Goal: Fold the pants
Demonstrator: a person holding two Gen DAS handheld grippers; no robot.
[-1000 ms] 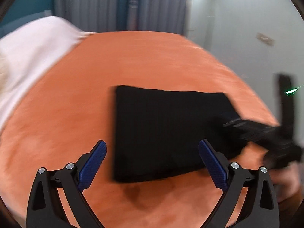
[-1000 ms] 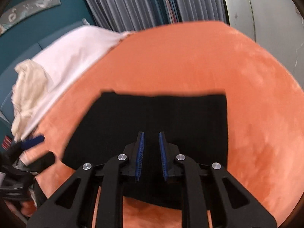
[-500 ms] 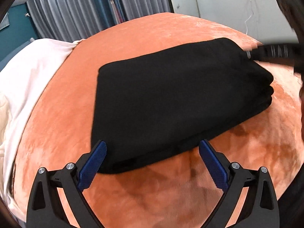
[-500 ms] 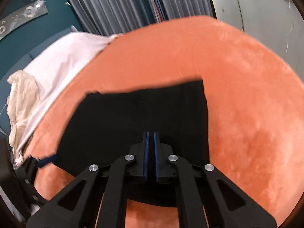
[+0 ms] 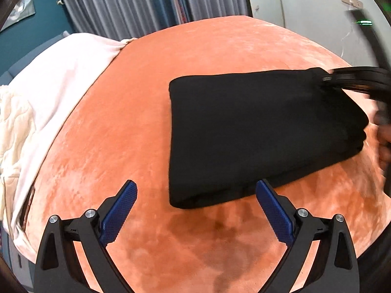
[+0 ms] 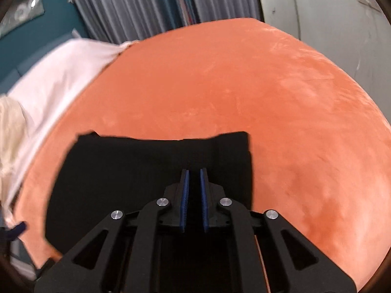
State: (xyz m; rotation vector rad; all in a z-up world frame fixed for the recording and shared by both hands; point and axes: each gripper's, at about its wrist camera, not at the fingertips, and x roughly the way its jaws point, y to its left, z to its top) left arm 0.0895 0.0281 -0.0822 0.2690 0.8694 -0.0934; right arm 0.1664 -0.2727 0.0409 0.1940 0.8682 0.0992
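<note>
The black pants [image 5: 256,136] lie folded into a thick rectangle on the orange bedspread [image 5: 200,53]. My left gripper [image 5: 195,210] is open and empty, hovering just short of the stack's near left corner. My right gripper [image 6: 194,195] sits over the folded pants [image 6: 136,175] with its blue pads a narrow gap apart, resting on the top layer; I cannot tell whether it grips cloth. In the left wrist view the right gripper [image 5: 352,79] shows blurred at the stack's far right corner.
A white sheet [image 5: 61,78] and a cream quilt [image 5: 12,127] lie along the bed's left side. Grey curtains [image 6: 136,2] and a teal wall stand behind. A pale wall [image 6: 317,7] is at the right.
The left gripper has drawn back and shifted left, so the stack now sits to its right. The right gripper's pads, pressed together half a second ago, now show a narrow gap.
</note>
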